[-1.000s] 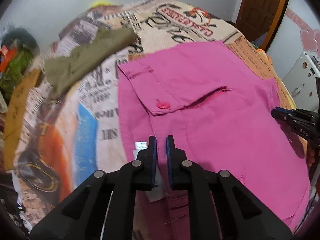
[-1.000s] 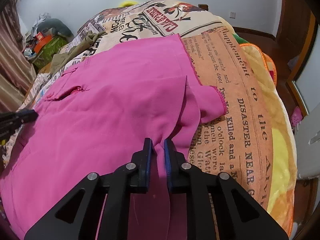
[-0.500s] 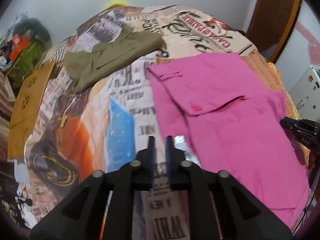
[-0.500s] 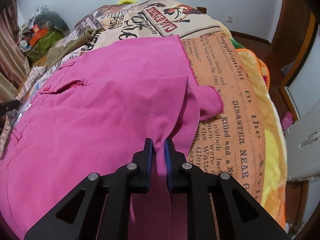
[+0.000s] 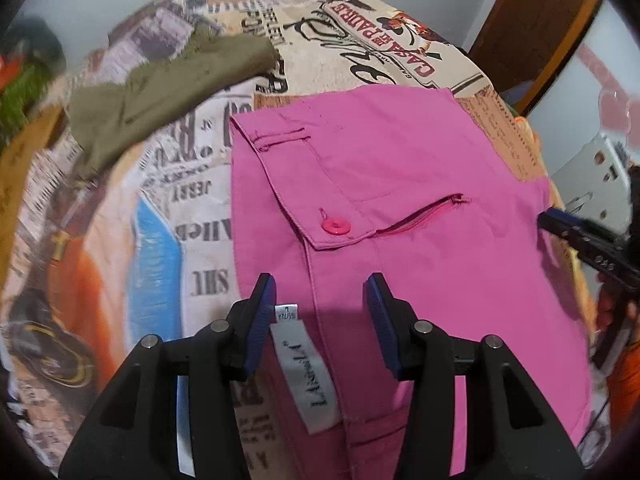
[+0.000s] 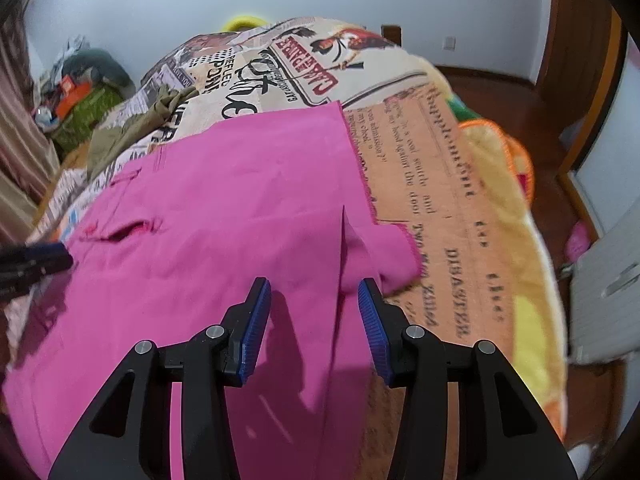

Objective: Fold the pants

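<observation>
Both grippers are opening right now, jaws spreading apart, no pad pressing cloth. Left gripper [image 5: 320,308] is hanging over the waistband end of the pink pants [image 5: 420,184], fabric and the white label [image 5: 304,376] showing between its jaws but not clamped. Right gripper [image 6: 314,312] is doing the same over the leg end, a raised crease [image 6: 343,240] of pink cloth running up toward 12 o'clock from the gap between its jaws. Pants are lying folded flat on the newspaper-print bedspread [image 6: 432,208], button flap [image 5: 336,226] and zip pocket facing up, one hem corner [image 6: 394,254] sticking out past the edge at about 1 o'clock from the right jaws. Reading this as a release after laying a fold: both ends are being let go together so the layer is dropping square instead of skewing. That stray corner and the crease are probably needing a tidy before the next fold. Olive garment [image 5: 160,92] is sitting at 10 o'clock in the left view, well apart, not part of this.
</observation>
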{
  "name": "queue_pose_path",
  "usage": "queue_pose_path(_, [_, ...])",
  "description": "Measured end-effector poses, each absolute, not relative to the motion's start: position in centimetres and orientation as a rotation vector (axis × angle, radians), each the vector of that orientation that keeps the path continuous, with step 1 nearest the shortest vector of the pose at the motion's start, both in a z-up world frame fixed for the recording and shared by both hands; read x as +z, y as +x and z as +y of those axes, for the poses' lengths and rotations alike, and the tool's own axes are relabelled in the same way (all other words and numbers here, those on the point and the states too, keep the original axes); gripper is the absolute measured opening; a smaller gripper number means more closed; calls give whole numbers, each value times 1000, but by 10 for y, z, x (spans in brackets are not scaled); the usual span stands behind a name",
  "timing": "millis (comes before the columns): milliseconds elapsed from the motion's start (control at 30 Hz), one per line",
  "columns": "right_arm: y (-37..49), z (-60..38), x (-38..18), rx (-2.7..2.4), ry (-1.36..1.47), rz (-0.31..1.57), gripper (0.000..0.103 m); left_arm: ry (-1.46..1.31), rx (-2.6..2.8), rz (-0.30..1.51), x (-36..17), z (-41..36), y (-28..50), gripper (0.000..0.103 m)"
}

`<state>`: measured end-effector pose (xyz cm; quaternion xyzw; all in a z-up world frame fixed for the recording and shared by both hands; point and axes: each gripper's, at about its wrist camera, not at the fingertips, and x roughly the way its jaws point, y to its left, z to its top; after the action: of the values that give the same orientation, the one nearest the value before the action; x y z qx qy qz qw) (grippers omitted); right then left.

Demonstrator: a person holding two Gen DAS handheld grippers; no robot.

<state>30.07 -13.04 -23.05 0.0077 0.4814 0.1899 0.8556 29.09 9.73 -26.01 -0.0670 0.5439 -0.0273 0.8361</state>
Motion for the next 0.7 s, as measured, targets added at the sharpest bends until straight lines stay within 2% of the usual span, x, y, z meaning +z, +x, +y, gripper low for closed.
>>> queue_pose_path(100, [310,-129,-240,424,82,1040,42,-158,-65,1155,-265,97,295,48])
queue_pose_path(167, [313,-126,-248,428,88,1054,41,-130,-59,1146,-265,93,295,42])
queue_pose_path(200, [312,-125,-249,431,87,1052,37,-109,-58,1136,-265,90,294,30])
queue_pose_path(300, [309,-124,-248,447,69,1035,15,-57,-46,1115,-264,85,291,23])
queue_pose_path(567, [299,-121,-250,371,-103,998,4,-15,6,1111,-271,87,291,22])
queue_pose_path(700, [306,-136,-251,375,-18,1035,4,-49,-4,1125,-268,90,290,22])
